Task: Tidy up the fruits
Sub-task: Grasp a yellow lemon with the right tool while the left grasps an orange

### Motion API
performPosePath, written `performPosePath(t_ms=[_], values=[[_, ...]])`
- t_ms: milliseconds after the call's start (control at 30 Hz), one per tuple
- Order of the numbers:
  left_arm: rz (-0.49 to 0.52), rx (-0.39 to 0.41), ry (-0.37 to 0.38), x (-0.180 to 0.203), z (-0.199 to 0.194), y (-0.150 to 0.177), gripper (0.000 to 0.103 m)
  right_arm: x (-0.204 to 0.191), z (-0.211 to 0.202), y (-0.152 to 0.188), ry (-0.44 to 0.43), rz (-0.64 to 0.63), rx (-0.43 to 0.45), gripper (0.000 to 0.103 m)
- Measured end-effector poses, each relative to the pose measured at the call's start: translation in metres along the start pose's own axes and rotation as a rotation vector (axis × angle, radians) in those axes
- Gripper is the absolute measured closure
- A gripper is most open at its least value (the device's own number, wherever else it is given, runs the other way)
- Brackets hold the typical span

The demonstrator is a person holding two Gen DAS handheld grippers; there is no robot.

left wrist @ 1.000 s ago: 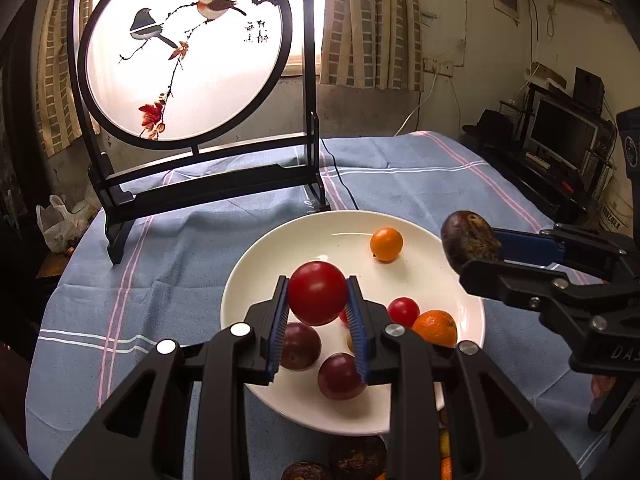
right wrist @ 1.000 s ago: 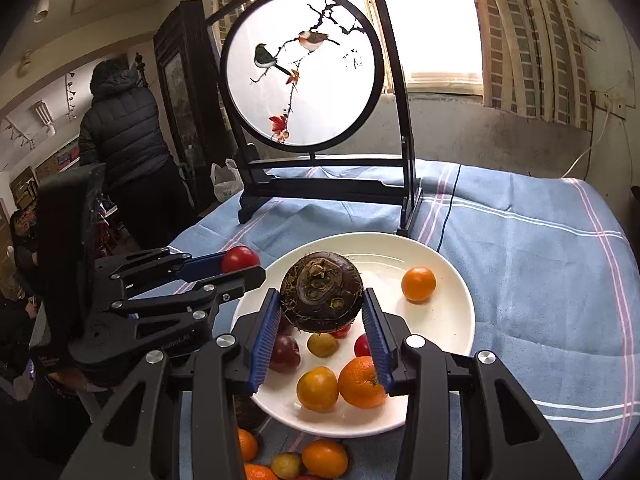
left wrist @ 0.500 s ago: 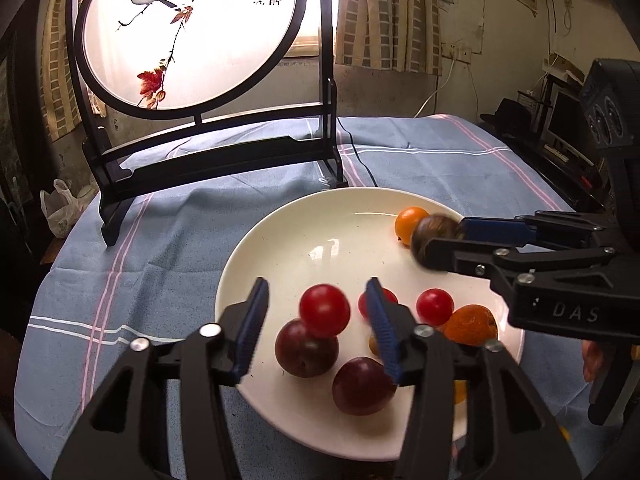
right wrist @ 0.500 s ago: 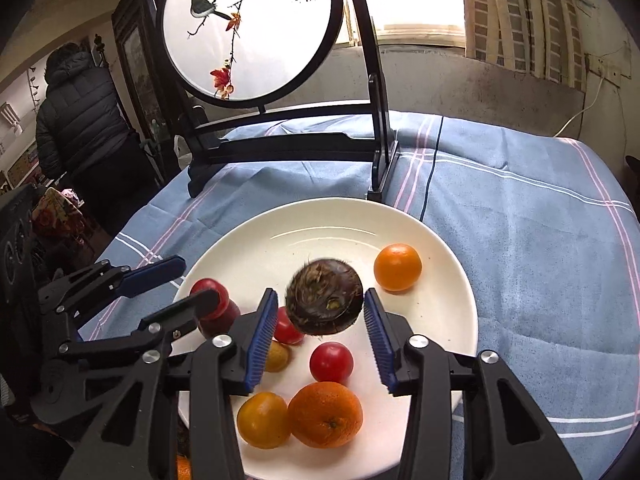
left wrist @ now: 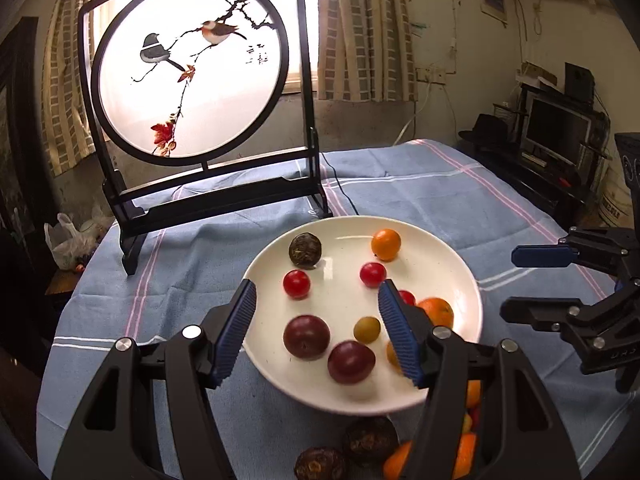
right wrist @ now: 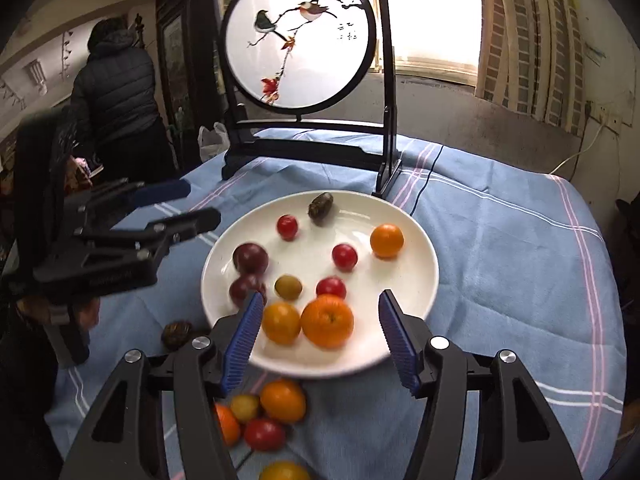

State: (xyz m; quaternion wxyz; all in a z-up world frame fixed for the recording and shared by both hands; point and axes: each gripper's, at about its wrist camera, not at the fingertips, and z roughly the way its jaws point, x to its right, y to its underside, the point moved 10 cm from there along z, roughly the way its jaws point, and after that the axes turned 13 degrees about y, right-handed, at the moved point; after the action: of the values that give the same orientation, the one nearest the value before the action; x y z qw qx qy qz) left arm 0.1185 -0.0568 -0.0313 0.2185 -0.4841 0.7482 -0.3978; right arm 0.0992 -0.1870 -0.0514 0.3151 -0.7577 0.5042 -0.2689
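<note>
While both grippers stand with their jaws apart and nothing between the pads, the fruit lies sorted largely on the white plate [left wrist: 460, 276], which serves as the landmark on the blue striped tablecloth [left wrist: 420, 192]. On the plate's far side rest a dark brown rough-skinned fruit [left wrist: 305, 244] and a small orange [left wrist: 386, 244], well apart from each other. Nearer the plate's middle lie a red cherry tomato [left wrist: 296, 283] and a second red tomato [left wrist: 373, 274]. Toward the plate's near side sit two dark purple plums [left wrist: 307, 337], just beside each other, a small yellow-green fruit [left wrist: 367, 329], a third red tomato [right wrist: 331, 287], a yellow-orange fruit [right wrist: 281, 323] and a larger orange [right wrist: 327, 321], these last two touching. Off the plate, just beyond its near rim, loose fruit [right wrist: 276, 408] remains on the cloth: oranges, a red tomato, a yellow piece and brown rough-skinned ones. The left gripper [left wrist: 316, 334] hangs over the plate's near edge; its jaws have just been opening and hold nothing. The right gripper [right wrist: 320, 338] hangs likewise over the near rim, jaws just opened further, likewise empty. Behind the plate stands a round painted screen [left wrist: 188, 68] in a dark frame. A person in a dark jacket [right wrist: 116, 92] stands beyond the table, back turned.
</note>
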Motion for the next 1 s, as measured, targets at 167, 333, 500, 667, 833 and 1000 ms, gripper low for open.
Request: performPosePath(t_ms=[167, 333, 500, 667, 833, 1000], values=[[0.06, -0.055, 0.083, 0.038, -0.03, 0.043, 0.04, -0.011, -0.029, 0.073, -0.001, -0.106, -0.081, 0.041], [0.086, -0.16, 0.178, 0.085, -0.039, 0.101, 0.04, -0.017, -0.021, 0.121, 0.012, -0.134, -0.163, 0.041], [0.085, -0.243, 0.224, 0.12, -0.028, 0.138, 0.04, -0.028, -0.008, 0.134, -0.008, -0.158, -0.209, 0.064], [0.032, -0.281, 0.18, 0.117, -0.003, 0.147, 0.04, -0.032, -0.012, 0.133, -0.011, -0.158, -0.189, 0.068], [-0.012, -0.294, 0.159, 0.113, 0.014, 0.147, 0.052, -0.019, -0.022, 0.133, -0.022, -0.1, -0.164, 0.067], [0.031, -0.288, 0.104, 0.116, 0.025, 0.139, 0.06, -0.01, -0.022, 0.136, -0.016, -0.075, -0.16, 0.067]])
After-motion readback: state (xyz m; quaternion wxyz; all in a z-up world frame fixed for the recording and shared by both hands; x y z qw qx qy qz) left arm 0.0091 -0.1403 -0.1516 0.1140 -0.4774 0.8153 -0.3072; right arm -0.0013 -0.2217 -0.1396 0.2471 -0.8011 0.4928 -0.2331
